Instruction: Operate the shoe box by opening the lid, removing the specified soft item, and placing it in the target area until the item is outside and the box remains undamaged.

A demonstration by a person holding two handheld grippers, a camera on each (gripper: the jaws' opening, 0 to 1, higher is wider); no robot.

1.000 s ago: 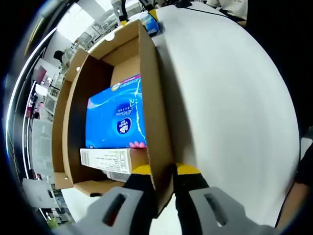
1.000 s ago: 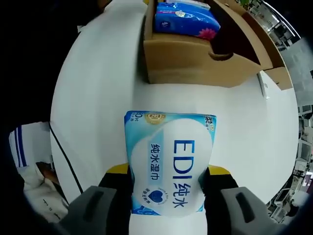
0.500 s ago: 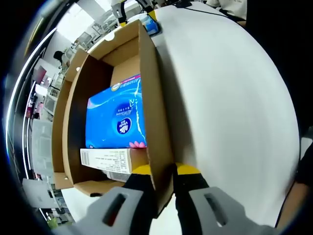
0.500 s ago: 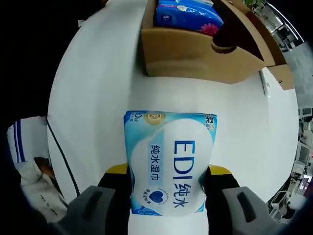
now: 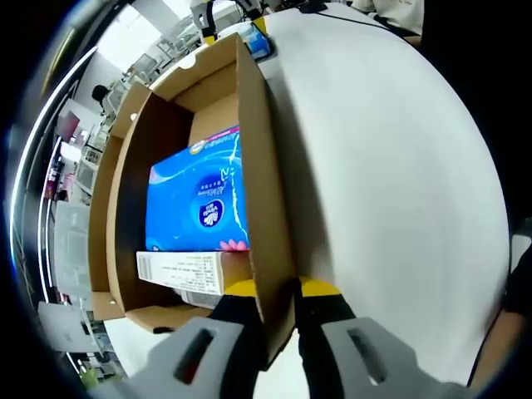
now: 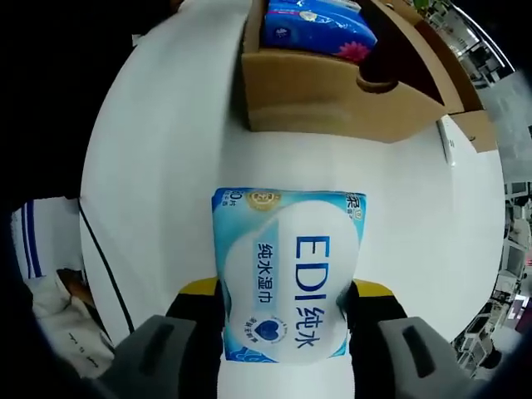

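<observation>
The open cardboard shoe box (image 5: 253, 191) lies on the white table with a blue tissue pack (image 5: 195, 199) and a white labelled carton (image 5: 187, 274) inside. My left gripper (image 5: 277, 291) is shut on the box's near side wall, one jaw inside and one outside. In the right gripper view, a light blue wet-wipes pack (image 6: 287, 274) marked EDI sits between the jaws of my right gripper (image 6: 287, 295), shut on it over the white table. The box (image 6: 332, 104) stands beyond it, with the blue tissue pack (image 6: 312, 25) showing over its wall.
The white table (image 5: 391, 174) stretches wide to the right of the box. A small blue object (image 5: 258, 41) lies at the box's far end. A person's sleeve (image 6: 50, 307) shows at the lower left of the right gripper view. Shelves and equipment stand beyond the table.
The right gripper view has shifted slightly; the wipes pack stays gripped in the same place between the jaws. The left gripper and box have not moved.
</observation>
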